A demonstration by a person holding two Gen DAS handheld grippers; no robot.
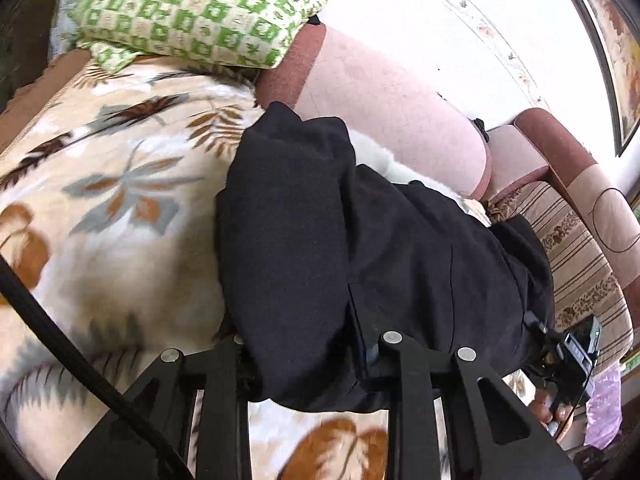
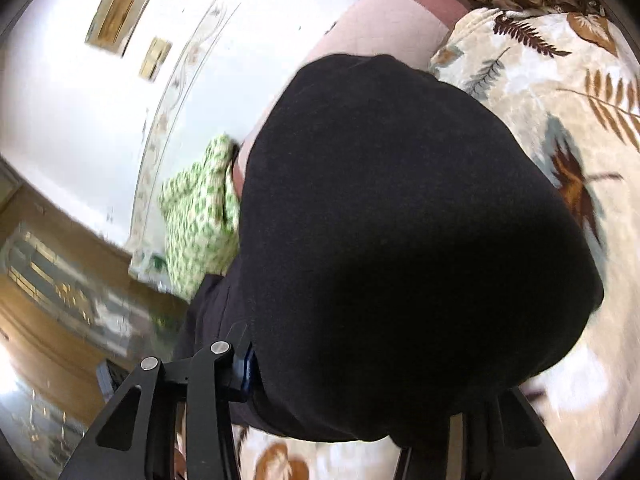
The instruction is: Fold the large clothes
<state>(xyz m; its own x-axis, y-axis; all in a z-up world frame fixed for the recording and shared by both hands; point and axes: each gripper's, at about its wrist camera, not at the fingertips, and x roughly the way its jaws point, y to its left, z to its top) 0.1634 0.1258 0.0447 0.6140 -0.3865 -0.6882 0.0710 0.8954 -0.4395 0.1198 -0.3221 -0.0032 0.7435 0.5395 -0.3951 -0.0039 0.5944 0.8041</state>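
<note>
A large black garment [image 1: 320, 220] hangs bunched over a leaf-patterned blanket [image 1: 100, 200] on a sofa. In the left wrist view my left gripper [image 1: 310, 346] is shut on one end of the cloth, which spills over and between both fingers. Its far end leads to my right gripper [image 1: 568, 354], small at the right edge with a hand below it. In the right wrist view the black garment [image 2: 400, 240] fills the middle. My right gripper [image 2: 360, 384] pinches it: the blue pad [image 2: 248, 364] of one finger presses the cloth, and the other finger is hidden under it.
A green checked pillow [image 1: 192, 12] lies at the sofa's far end against a pink bolster backrest [image 1: 392, 92]. A striped armrest [image 1: 572, 264] rises at the right. A black cable [image 1: 52, 320] crosses the lower left. White wall and wooden furniture [image 2: 48, 280] stand beyond.
</note>
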